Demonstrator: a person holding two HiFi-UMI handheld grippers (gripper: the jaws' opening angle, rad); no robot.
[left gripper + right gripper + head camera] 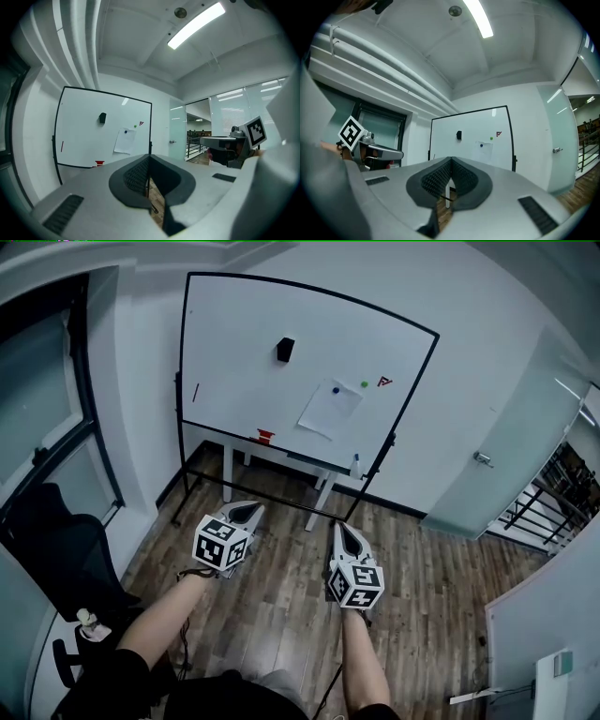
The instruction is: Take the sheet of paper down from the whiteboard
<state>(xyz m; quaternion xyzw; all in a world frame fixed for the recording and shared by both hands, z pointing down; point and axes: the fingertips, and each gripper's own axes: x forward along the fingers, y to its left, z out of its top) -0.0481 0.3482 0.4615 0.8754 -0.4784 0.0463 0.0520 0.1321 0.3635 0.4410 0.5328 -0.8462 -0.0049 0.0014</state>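
Jaws together; sheet of paper (330,409) hangs lengthwise upright.

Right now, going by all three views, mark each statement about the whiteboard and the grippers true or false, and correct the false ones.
1. The paper hangs on the whiteboard. True.
2. A blue magnet sits near the paper's top edge. True.
3. The left gripper holds the paper. False: it is shut, empty and well short of the whiteboard.
4. The black block lies on the floor. False: it sticks to the whiteboard, above the paper.
5. The right gripper is open. False: it is shut.
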